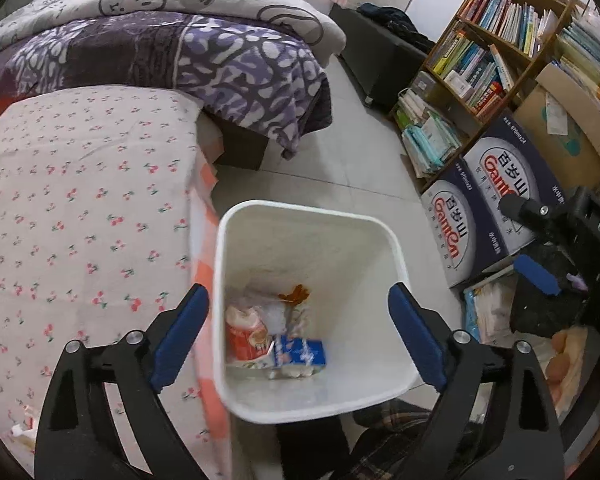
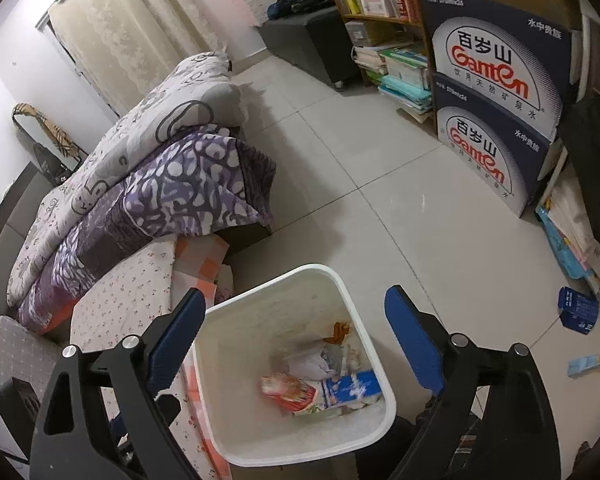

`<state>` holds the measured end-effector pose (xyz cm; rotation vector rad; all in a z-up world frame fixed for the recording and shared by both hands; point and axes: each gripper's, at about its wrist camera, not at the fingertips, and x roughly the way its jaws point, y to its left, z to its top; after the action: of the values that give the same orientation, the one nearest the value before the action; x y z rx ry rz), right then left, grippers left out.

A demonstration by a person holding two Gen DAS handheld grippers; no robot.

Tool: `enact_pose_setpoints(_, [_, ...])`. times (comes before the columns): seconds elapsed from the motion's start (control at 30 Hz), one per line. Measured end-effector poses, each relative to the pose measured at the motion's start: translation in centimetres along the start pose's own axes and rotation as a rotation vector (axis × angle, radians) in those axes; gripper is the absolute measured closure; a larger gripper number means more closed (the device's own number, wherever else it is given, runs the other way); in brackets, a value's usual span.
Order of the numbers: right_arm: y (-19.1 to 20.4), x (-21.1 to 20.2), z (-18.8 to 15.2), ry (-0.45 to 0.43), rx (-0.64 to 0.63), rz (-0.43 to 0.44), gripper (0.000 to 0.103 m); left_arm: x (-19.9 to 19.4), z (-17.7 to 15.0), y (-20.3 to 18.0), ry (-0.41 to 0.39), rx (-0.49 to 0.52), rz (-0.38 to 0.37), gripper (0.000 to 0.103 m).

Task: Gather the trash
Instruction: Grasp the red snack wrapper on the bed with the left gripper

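Observation:
A white trash bin [image 1: 312, 248] stands on the tiled floor against the bed's edge. Inside lie a red-orange packet [image 1: 246, 338], a blue-and-white packet [image 1: 300, 354], an orange scrap [image 1: 296, 294] and some clear plastic. My left gripper [image 1: 298, 291] hangs open over the bin with nothing between its blue pads. My right gripper [image 2: 295, 295] is also open and empty above the bin [image 2: 300, 270], and it shows at the right edge of the left wrist view [image 1: 526, 240]. A small blue box [image 2: 578, 310] and a pale blue packet [image 2: 588, 360] lie on the floor at the right.
The bed with its cherry-print sheet [image 1: 80, 200] and piled quilts [image 1: 236, 68] is left of the bin. Two stacked Ganten boxes [image 2: 496, 92], a bookshelf [image 1: 488, 52] and loose books line the right. A white crumpled scrap [image 1: 24, 428] lies on the sheet.

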<state>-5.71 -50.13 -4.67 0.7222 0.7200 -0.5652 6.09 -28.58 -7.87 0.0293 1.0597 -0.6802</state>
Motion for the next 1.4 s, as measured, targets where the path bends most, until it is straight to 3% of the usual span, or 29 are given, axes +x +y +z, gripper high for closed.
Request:
enact_pose_setpoints(0.23, [3.0,0.4,-1.5,0.04,-0.083,0.03,0.012,-1.9,-1.7,3.3,0.027,-0.024,0.103,0.007])
enact_pose_setpoints(0.4, [5.4,0.8,-3.0,0.09,-0.143,0.075,0.012,-4.6,-3.4,6.6,0.055,0.026,0.217,0.007])
enact_pose_setpoints(0.5, [7.0,1.2,-3.9,0.125,-0.166,0.103,0.011,-6.0,-4.3,8.5,0.09,0.074,0.236,0.007])
enact_pose_setpoints(0.63, [8.9,1.3,-4.9,0.139,-0.209,0.121,0.011,-8.4,-5.9,10.6,0.181,0.247,0.207,0.007])
enact_pose_setpoints(0.77, [10.5,2.0,-6.0,0.172,-0.249,0.125,0.011,-8.9,-8.7,11.2,0.308,0.56,0.273,0.007])
enact_pose_setpoints(0.93, [11.9,3.2,-7.2,0.189,-0.304,0.08,0.011,-6.6,-12.6,10.9,0.452,0.875,0.267,0.007])
enact_pose_setpoints(1.1, [12.5,4.6,-7.6,0.222,-0.291,0.046,0.011,-2.8,-13.9,11.3,0.513,1.049,0.297,0.007])
enact_pose_setpoints(1.23, [13.8,5.8,-8.3,0.248,-0.304,0.033,0.011,-1.4,-13.8,12.3,0.54,1.014,0.236,0.012])
enact_pose_setpoints(1.3, [14.8,6.4,-8.8,0.257,-0.317,0.03,0.011,-2.0,-13.1,13.4,0.536,0.917,0.145,0.028])
enact_pose_setpoints(1.4, [16.8,7.4,-9.7,0.266,-0.339,0.03,0.011,-2.8,-12.1,16.0,0.491,0.778,0.116,0.034])
